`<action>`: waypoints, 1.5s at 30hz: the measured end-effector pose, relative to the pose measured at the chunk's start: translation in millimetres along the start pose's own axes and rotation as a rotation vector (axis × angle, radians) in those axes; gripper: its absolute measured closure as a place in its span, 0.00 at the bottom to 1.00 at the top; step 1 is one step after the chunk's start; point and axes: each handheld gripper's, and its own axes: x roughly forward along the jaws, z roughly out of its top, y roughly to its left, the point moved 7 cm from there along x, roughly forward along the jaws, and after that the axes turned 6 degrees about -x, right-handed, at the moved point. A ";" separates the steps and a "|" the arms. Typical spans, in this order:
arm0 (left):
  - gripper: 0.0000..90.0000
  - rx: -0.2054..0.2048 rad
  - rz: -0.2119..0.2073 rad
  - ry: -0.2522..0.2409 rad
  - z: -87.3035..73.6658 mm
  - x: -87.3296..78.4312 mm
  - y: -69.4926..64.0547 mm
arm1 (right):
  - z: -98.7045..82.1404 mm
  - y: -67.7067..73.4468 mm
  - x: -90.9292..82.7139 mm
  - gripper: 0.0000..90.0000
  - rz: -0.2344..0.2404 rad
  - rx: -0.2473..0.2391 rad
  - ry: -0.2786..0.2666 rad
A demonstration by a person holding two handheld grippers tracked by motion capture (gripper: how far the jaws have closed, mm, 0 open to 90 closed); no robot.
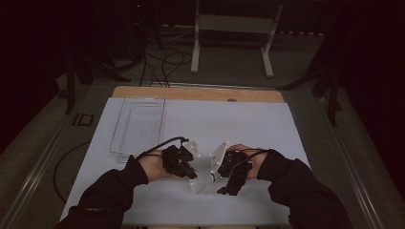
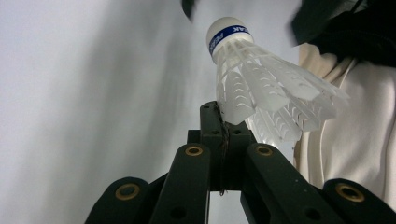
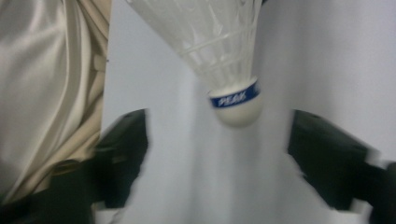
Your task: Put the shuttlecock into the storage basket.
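Tray (image 1: pixel 138 125): clear plastic, flat on the white sheet (image 1: pixel 248 124) near the table's far left corner, well apart from both grippers.
Left gripper (image 1: pixel 192 174): held in the left hand (image 1: pixel 155 165) near the front edge, left of the middle. In the left gripper view its jaws are closed together, pinching the feather rim of the shuttlecock (image 2: pixel 261 84).
Shuttlecock: white feathers, white cork with a blue band; the cork points away from the left gripper, up toward the top of that view. In the right gripper view the shuttlecock (image 3: pixel 219 56) hangs cork-down from the top edge, its band reading "PEAK".
Right gripper (image 1: pixel 224 191): held in the right hand (image 1: pixel 253 160), just beside the left gripper near the front edge. In its own view the jaws stand wide apart, blurred, one on either side of the cork and not touching it.
Sleeves: dark, entering from the front edge.
Table: a wooden strip (image 1: pixel 198 93) is bare along the far edge.
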 end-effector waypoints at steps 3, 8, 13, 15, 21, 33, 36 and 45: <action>1.00 -0.011 0.008 -0.009 -0.2 -4.3 1.6 | -0.4 -0.2 -2.2 0.11 0.009 0.051 -0.019; 1.00 -0.026 0.018 -0.021 -0.1 -8.9 2.6 | -6.3 -5.1 -2.3 0.11 -0.020 0.099 -0.009; 1.00 -0.035 0.031 -0.035 -1.5 -15.3 4.5 | -11.7 -7.0 -4.1 0.11 -0.030 0.128 -0.037; 1.00 -0.037 0.047 -0.034 -3.2 -18.0 6.8 | -14.9 -9.5 -5.5 0.11 -0.047 0.152 -0.058; 1.00 -0.058 0.067 -0.057 -7.1 -29.5 12.2 | -20.2 -13.5 -9.0 0.11 -0.082 0.191 -0.084; 1.00 -0.117 0.113 -0.100 -17.3 -54.6 24.7 | -41.2 -9.0 1.6 0.11 -0.099 0.254 -0.141; 1.00 -0.123 0.128 -0.109 -19.5 -60.4 27.5 | -46.6 -7.3 4.0 0.11 -0.112 0.270 -0.158; 1.00 -0.137 0.178 -0.145 -25.9 -77.4 34.8 | -63.1 -1.4 8.6 0.11 -0.150 0.315 -0.221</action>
